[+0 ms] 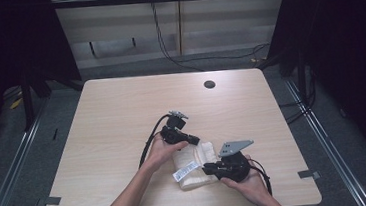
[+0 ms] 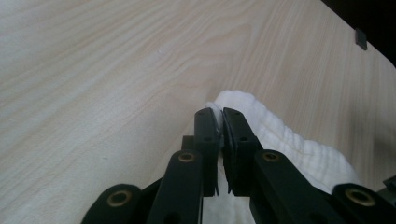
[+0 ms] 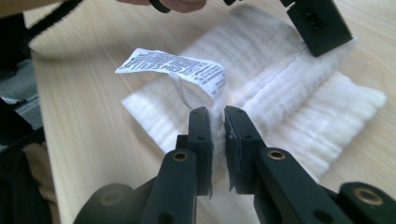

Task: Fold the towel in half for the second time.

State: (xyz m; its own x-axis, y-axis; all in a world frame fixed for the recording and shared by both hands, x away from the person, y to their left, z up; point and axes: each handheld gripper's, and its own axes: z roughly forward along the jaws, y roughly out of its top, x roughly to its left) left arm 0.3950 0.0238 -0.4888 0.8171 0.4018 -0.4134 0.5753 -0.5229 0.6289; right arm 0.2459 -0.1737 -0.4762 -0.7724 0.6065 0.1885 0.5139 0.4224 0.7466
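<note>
Folding looked well along: the towel (image 1: 195,166) lay as a compact folded stack near the table's (image 1: 122,118) front edge, right of centre. Left gripper (image 2: 219,122) was pinched on its far corner, right gripper (image 3: 218,122) on the near edge by the label (image 3: 175,65). Likely left: a final fold or release. No containers on the table.

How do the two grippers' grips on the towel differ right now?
The left gripper pinches a rounded folded corner of the white towel at its far end, while the right gripper pinches the near edge just below the printed care label. In the high view the left gripper points right, the right one left. Both have jaws shut on fabric, towel lying folded on the table.
</note>
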